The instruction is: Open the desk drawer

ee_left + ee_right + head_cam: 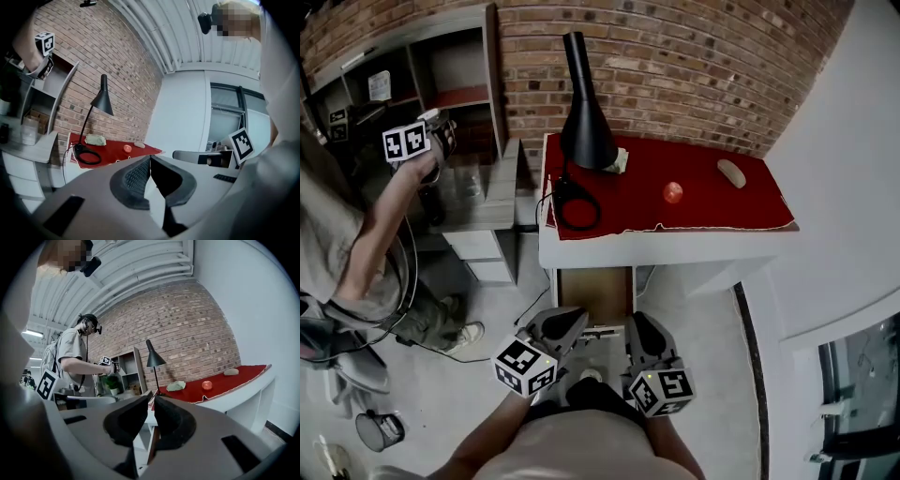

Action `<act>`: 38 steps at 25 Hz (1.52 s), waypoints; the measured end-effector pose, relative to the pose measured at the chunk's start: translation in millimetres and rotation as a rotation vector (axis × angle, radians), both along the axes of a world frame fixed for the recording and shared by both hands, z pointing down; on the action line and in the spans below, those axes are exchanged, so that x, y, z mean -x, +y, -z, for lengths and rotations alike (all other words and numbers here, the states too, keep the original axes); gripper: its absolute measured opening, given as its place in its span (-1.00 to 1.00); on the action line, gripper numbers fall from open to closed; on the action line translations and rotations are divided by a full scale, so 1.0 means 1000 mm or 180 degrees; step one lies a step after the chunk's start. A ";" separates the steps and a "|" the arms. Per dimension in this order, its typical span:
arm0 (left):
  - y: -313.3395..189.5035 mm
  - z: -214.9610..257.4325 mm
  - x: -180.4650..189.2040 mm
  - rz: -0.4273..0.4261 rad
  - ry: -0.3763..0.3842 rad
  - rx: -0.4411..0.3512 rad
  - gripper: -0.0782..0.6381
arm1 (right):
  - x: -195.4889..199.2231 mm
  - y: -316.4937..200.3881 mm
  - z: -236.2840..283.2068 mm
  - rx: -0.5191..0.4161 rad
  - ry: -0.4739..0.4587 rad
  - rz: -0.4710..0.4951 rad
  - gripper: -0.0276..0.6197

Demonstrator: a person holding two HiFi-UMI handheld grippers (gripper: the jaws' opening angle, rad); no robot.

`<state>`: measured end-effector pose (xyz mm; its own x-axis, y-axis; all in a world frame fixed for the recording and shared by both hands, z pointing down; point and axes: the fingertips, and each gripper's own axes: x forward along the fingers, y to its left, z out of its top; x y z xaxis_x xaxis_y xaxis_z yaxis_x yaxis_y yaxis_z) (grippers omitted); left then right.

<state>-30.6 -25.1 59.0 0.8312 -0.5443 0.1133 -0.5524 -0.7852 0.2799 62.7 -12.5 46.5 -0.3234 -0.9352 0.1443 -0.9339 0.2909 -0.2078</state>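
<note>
Two pairs of tongs hang low at six o'clock, tucked against the holder's waist, probably because the job looks done. At ten o'clock a second person (pixel 347 234) works by a shelf unit (pixel 455 66). The left tongs (pixel 572 319) are closed tip to tip on nothing, held about level and aimed toward twelve. Straight ahead, the desk drawer (pixel 594 292) appears pulled out from under the white tabletop (pixel 675 246), its brown bottom showing, apart from both tools. The right tongs (pixel 637 323), just beside the left, stand a narrow slit apart and empty, likewise level.
</note>
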 end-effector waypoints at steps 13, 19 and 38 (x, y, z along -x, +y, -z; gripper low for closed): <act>0.008 -0.017 0.000 0.0133 -0.0090 0.0027 -0.75 | -0.015 0.003 -0.008 -0.0016 -0.0058 -0.0144 -0.82; 0.016 -0.021 -0.006 0.0118 -0.0137 0.0055 -0.75 | -0.018 0.008 -0.007 -0.0037 -0.0032 -0.0135 -0.85; 0.012 -0.035 -0.013 0.0203 -0.0207 0.0131 -0.75 | -0.023 -0.010 -0.024 0.0097 -0.0107 0.0010 -0.85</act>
<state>-17.2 -12.9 94.2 0.7851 -0.5897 0.1892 -0.6190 -0.7363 0.2733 85.8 -22.3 70.3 -0.3315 -0.9295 0.1616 -0.9253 0.2869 -0.2478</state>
